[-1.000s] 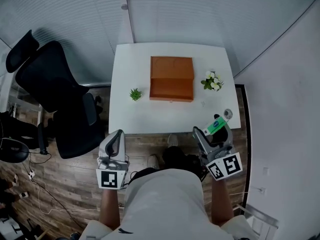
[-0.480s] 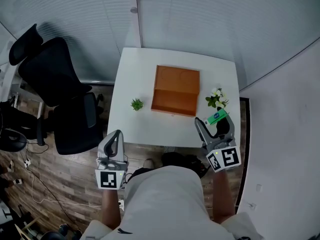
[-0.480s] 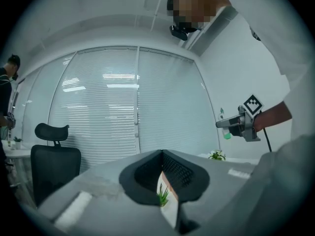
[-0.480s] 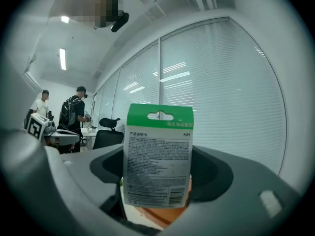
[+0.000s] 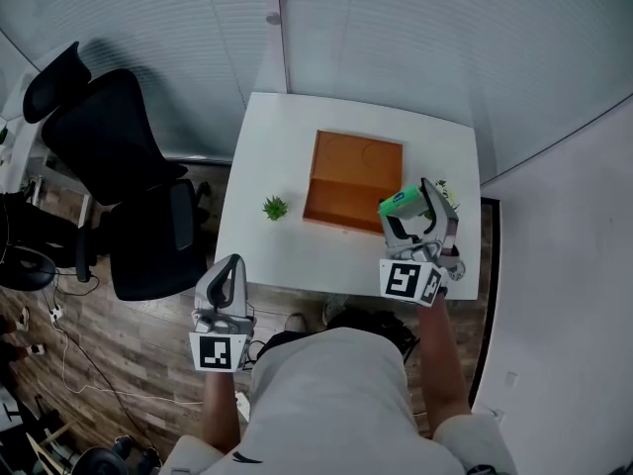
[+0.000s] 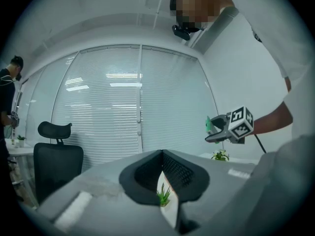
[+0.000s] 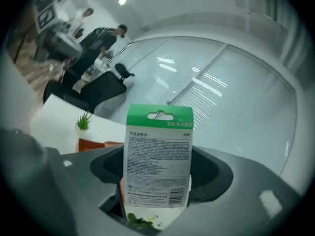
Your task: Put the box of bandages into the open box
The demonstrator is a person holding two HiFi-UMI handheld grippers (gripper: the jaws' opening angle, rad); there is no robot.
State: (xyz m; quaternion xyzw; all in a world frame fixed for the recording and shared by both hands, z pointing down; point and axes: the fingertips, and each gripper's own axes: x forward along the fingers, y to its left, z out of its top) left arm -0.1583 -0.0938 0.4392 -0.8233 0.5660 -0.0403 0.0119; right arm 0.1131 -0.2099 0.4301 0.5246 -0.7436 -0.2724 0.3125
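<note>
Left gripper (image 5: pixel 229 268): low, short of the table (image 5: pixel 259 250) near edge; jaws pressed together, nothing between; idle.
Right gripper (image 5: pixel 413 214): raised over table's right side; jaws pinching the bandage box (image 5: pixel 400 202) by its lower part.
Bandage box: green-topped, airborne, just beside the open box (image 5: pixel 346 181) right wall; not yet inside.
Open box: orange, lid laid back, tray looks empty.
Flowering plant (image 6: pixel 220 155): near right gripper, partly hidden behind it.
Risk (judgement): early release lands carton on the rim or table; low sweep could tip flowering plant; narrow pinch may let carton pivot.
</note>
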